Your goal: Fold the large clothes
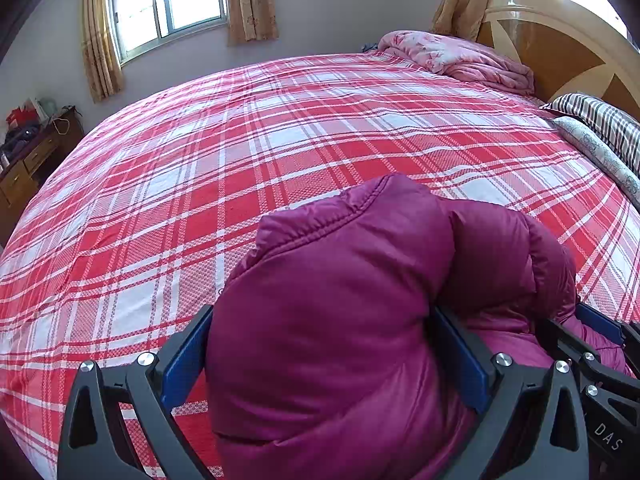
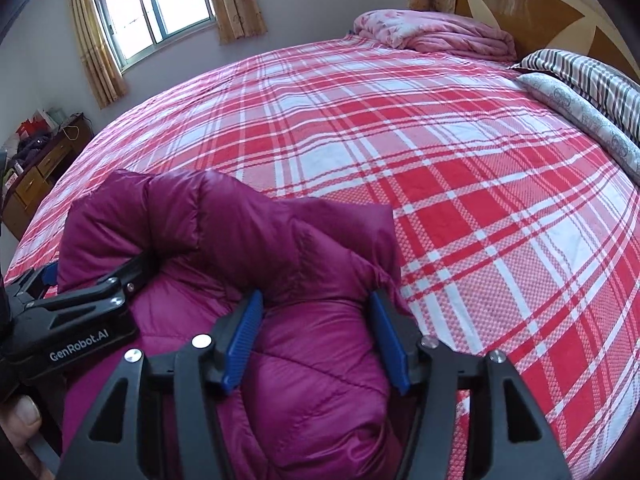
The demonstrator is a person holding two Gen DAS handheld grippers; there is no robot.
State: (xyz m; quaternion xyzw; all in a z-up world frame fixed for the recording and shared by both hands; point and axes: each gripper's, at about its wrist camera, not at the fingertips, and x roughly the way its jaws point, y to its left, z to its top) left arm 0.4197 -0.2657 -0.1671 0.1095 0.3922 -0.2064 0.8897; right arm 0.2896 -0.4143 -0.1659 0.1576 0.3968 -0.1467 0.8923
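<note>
The magenta down jacket [image 1: 332, 320] lies bunched on the plaid bedsheet [image 1: 200, 168] directly under both tongs; the left gripper [image 1: 320, 360] pinches a thick puffy fold between its blue pads, and the right gripper [image 2: 316, 344] likewise straddles a fold just beside it, though whether it truly squeezes I cannot tell; the slick, springy padding could slip free on lifting, undoing the fold.

Plaid bedsheet [image 1: 280, 140]; pink quilt [image 1: 460, 56] by headboard [image 1: 560, 40]; striped pillow [image 2: 592, 76]; possibly dresser [image 1: 28, 164].
</note>
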